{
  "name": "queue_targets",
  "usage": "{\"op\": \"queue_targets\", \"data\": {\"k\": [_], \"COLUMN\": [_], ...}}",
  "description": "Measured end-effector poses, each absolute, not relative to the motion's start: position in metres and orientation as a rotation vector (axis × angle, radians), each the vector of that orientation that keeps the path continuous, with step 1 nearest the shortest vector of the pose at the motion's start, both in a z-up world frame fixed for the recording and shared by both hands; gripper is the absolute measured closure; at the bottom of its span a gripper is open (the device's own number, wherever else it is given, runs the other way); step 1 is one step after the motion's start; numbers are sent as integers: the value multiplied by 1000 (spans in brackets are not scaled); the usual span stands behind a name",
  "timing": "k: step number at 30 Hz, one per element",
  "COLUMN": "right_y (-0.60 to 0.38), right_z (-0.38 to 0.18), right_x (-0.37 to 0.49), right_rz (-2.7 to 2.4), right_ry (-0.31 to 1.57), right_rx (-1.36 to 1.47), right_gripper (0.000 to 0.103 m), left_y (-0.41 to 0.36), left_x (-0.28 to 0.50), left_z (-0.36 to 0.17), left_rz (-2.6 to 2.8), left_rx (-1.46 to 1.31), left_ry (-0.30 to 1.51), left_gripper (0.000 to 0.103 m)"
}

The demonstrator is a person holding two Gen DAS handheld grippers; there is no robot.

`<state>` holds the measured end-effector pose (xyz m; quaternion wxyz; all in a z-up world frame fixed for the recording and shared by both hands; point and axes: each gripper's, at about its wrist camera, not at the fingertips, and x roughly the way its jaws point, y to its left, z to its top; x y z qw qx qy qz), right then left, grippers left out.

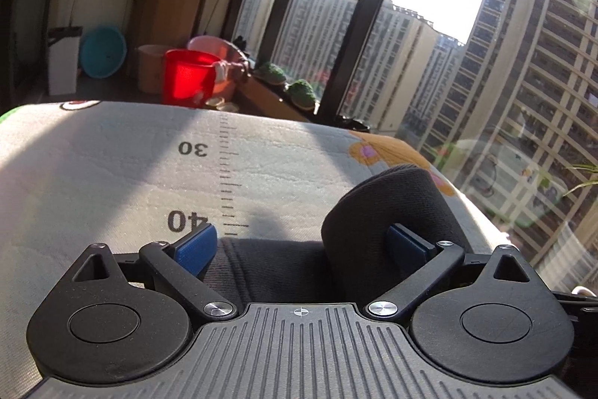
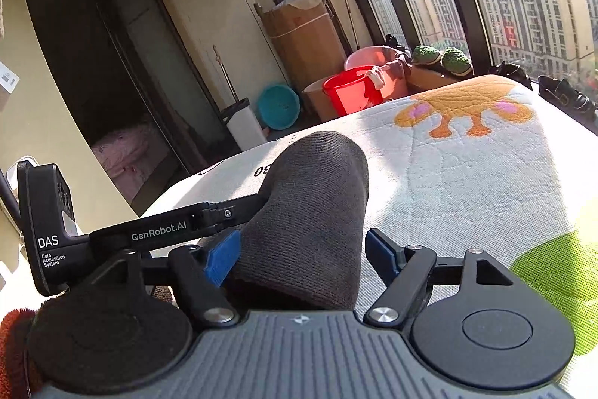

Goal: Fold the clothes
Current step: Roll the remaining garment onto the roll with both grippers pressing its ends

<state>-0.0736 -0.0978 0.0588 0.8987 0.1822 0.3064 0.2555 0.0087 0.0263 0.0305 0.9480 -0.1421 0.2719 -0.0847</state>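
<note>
A dark grey knit garment (image 1: 388,208) lies on a white padded mat (image 1: 112,174) printed with a ruler scale and an orange cartoon. One edge of the garment curls up into a rounded fold (image 2: 314,208). My left gripper (image 1: 301,245) is open wide over the cloth, and its right blue pad (image 1: 405,245) is tucked under the curl. My right gripper (image 2: 302,257) is open too, straddling the fold; its left blue pad (image 2: 224,257) touches the cloth and the right pad (image 2: 379,255) stands just off it. In the right wrist view the left gripper's body (image 2: 149,234) comes in from the left, its fingers hidden behind the fold.
Beyond the mat's far edge stand a red bucket (image 1: 188,77), a pink basin (image 2: 373,58), a teal basin (image 2: 278,107) and a tall cardboard box (image 2: 302,40). Green slippers (image 2: 443,57) and black shoes (image 2: 564,94) sit on the sill by the large windows (image 1: 429,25).
</note>
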Motion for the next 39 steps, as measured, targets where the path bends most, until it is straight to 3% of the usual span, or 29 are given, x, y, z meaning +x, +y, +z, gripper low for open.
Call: {"op": "queue_targets", "data": {"k": [2,3,6,10,21,24,26,28,35,39], "right_y": [-98,-98,-92,-57,36,21,1,-25,-74,-65], "right_z": [50,53,75,88,76,84,94,103,73,33], "right_x": [-67,-67,-74,-87,-144,-139,-134,-123,-62,-47], "right_rz": [520,505,436,442,605,648,691,699,657,756], "right_ry": [652,633,542,504,345,364,393,425,630,769], "right_rx": [425,396,200,-102,-530,-443,-324,-159,319,528], "right_gripper": [43,57,70,70,70,69,58,35,31,20], "left_y": [40,45,63,69,43,46,52,58,76,89], "left_x": [6,5,-2,-3,-2,3,3,0,-13,-15], "left_z": [32,32,35,36,52,42,39,39,34,29], "left_rz": [-184,-183,-141,-151,-193,-167,-135,-109,-99,-109], "left_rx": [-378,-402,-450,-504,-364,-335,-328,-319,-344,-391], "left_ry": [544,539,518,514,504,535,533,527,541,559], "left_gripper": [3,3,3,3,2,1,1,1,1,1]}}
